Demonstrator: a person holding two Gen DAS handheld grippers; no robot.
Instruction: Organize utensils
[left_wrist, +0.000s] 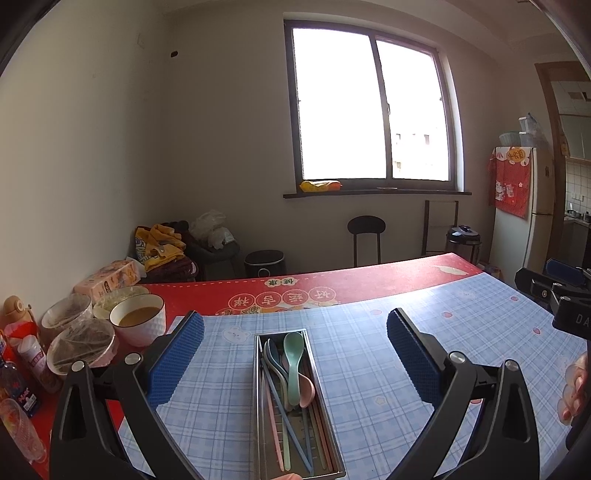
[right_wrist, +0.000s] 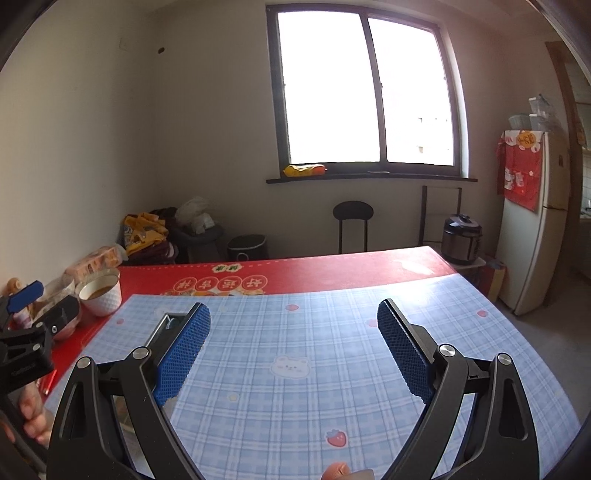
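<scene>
Steel utensil tray (left_wrist: 258, 369), holding spoons (left_wrist: 293, 354) and chopsticks (left_wrist: 284, 410), was cut off below, centred between the spread left gripper (left_wrist: 295, 332). From the equally spread, empty right gripper (right_wrist: 293, 325), only its corner was visible.

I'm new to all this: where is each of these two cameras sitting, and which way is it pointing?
Left wrist view: sits on the left tool, looking forward between its open blue fingers at the metal utensil tray of spoons and chopsticks; the right tool and a hand show at the right edge.
Right wrist view: sits on the right tool, open over the blue plaid tablecloth; the left tool and a hand show at left.
Shared: both face the window, stool, fridge and white bowl.
</scene>
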